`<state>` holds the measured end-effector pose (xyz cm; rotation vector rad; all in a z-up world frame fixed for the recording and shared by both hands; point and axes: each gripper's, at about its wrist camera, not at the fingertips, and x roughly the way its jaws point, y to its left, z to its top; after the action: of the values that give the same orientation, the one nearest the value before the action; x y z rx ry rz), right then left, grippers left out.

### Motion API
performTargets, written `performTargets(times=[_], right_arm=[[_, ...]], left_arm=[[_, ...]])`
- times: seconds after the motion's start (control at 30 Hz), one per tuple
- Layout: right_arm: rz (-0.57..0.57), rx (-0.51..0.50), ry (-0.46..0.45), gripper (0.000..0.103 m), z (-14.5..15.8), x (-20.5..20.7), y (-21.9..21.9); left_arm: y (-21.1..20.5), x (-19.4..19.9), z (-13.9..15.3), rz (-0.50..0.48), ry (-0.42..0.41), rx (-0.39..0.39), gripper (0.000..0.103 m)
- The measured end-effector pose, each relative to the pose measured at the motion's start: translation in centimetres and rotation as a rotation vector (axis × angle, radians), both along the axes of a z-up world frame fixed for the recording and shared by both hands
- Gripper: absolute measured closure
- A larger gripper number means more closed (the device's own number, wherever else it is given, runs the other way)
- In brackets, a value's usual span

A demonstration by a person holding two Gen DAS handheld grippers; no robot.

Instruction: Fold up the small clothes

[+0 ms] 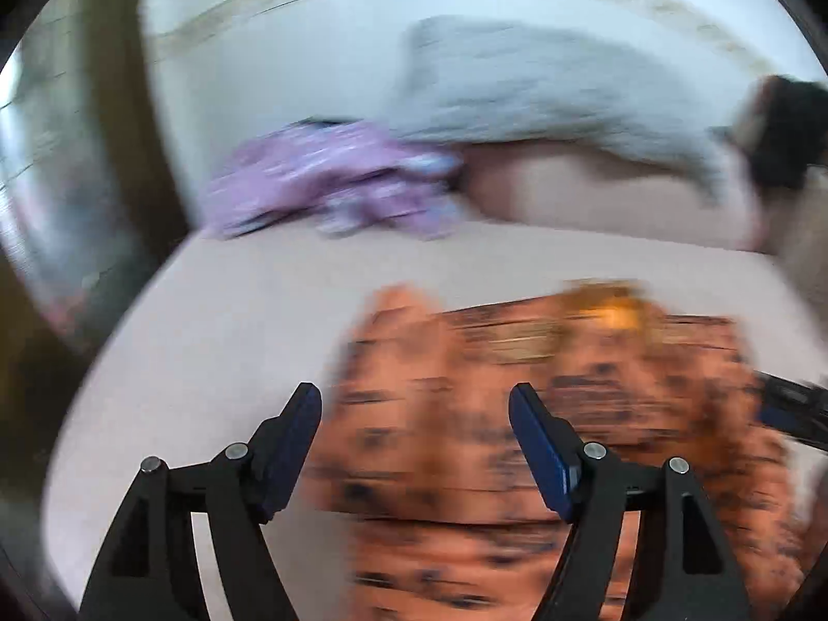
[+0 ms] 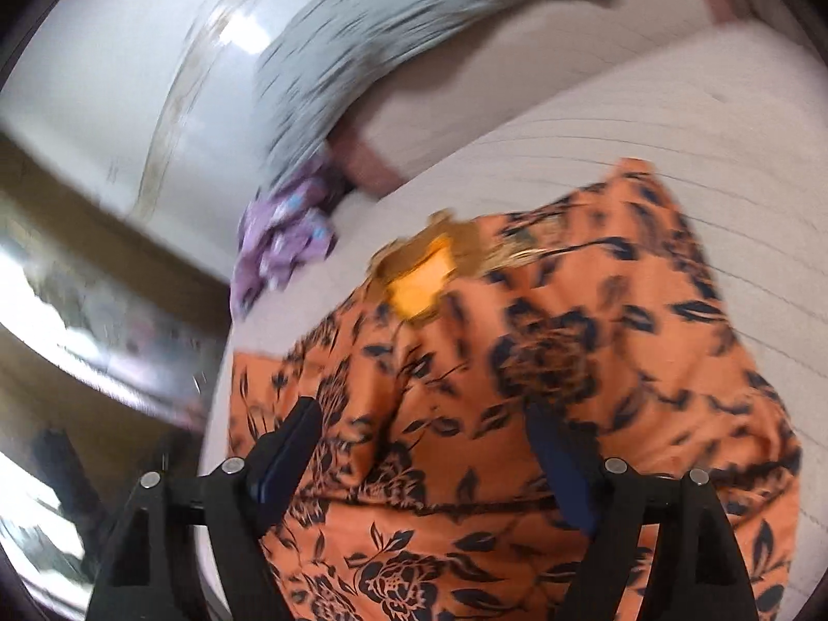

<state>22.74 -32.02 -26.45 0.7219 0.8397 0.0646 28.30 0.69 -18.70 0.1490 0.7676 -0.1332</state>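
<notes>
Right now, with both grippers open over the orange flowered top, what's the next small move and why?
Probably lower the right gripper onto the near edge of the orange top and pinch it. Both it and the left gripper stand open with nothing between the pads, and the top lies spread and rumpled on the pale surface, not yet folded.

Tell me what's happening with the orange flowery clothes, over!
Left gripper open, right gripper open, both holding nothing. Orange floral garment lying spread on the pale surface. Purple garment bunched farther back, not blocking.

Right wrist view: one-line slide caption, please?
Open right gripper above orange floral garment on the bed; purple cloth beyond.
</notes>
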Motion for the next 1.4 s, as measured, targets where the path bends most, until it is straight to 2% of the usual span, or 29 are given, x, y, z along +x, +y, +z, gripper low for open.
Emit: performTargets(times=[0.07, 0.17, 0.3, 0.43, 0.5, 0.57, 0.6, 0.63, 0.67, 0.7, 0.77, 0.93, 1.03, 1.1, 1.17, 1.23, 1.3, 1.33, 1.4], right_arm=[[0.054, -0.101, -0.003, 0.021, 0.4, 0.7, 2.5], [0.164, -0.234, -0.008, 0.021, 0.9, 2.6, 7.0], [0.291, -0.46, -0.021, 0.021, 1.7, 5.9, 13.5], [0.356, -0.578, 0.02, 0.021, 0.5, 9.0, 17.1], [0.356, -0.602, 0.061, 0.021, -0.6, 10.4, 17.6], [0.338, -0.603, 0.132, 0.023, -2.4, 11.8, 17.2], [0.327, -0.593, 0.164, 0.033, -3.2, 12.3, 16.9], [0.319, -0.577, 0.199, 0.039, -4.1, 12.6, 16.5], [0.314, -0.582, 0.208, 0.047, -4.4, 12.6, 16.3], [0.309, -0.589, 0.19, 0.07, -4.3, 12.4, 16.1], [0.306, -0.575, 0.181, 0.088, -3.4, 11.8, 15.2], [0.166, -0.454, 0.063, 0.092, 1.6, 8.0, 9.3], [0.068, -0.406, 0.008, 0.092, 3.9, 4.8, 4.6], [0.012, -0.378, 0.006, 0.092, 4.2, 3.0, 1.9], [-0.058, -0.381, 0.015, 0.092, 3.8, 1.4, -0.8], [-0.118, -0.312, 0.036, 0.092, 2.7, -0.3, -3.9], [-0.108, -0.199, 0.077, 0.092, 0.6, -1.1, -6.1], [-0.1, -0.177, 0.106, 0.092, -0.7, -1.5, -6.5], [-0.087, -0.21, 0.17, 0.087, -2.8, -1.2, -6.7]], left_arm=[[3.3, 2.2, -2.0, 0.122, 0.092, -0.011, 0.027], [5.4, 3.9, -3.9, 0.213, 0.151, -0.03, 0.027], [5.8, 5.5, -4.7, 0.237, 0.188, -0.067, 0.027], [5.8, 6.4, -5.7, 0.234, 0.225, -0.085, 0.027], [5.1, 7.1, -6.2, 0.223, 0.233, -0.085, 0.027], [4.7, 6.9, -6.4, 0.216, 0.238, -0.07, 0.027], [4.5, 6.9, -6.5, 0.208, 0.248, -0.058, 0.027], [4.2, 7.0, -7.0, 0.199, 0.266, -0.043, 0.027], [4.1, 7.1, -7.3, 0.195, 0.277, -0.038, 0.027], [4.0, 7.2, -7.6, 0.189, 0.289, -0.039, 0.027], [3.8, 7.2, -7.5, 0.18, 0.282, -0.045, 0.028], [3.4, 6.2, -5.6, 0.159, 0.211, -0.098, 0.028], [2.5, 5.4, -4.9, 0.138, 0.175, -0.095, 0.028], [1.2, 5.0, -5.0, 0.102, 0.176, -0.079, 0.028], [0.0, 4.8, -5.5, 0.075, 0.188, -0.065, 0.028], [-1.2, 4.4, -6.0, 0.042, 0.199, -0.048, 0.028], [-2.3, 4.0, -6.3, 0.017, 0.199, -0.029, 0.028], [-2.9, 3.9, -6.3, 0.005, 0.195, -0.021, 0.028], [-3.8, 3.5, -6.4, -0.016, 0.176, 0.001, 0.028]])
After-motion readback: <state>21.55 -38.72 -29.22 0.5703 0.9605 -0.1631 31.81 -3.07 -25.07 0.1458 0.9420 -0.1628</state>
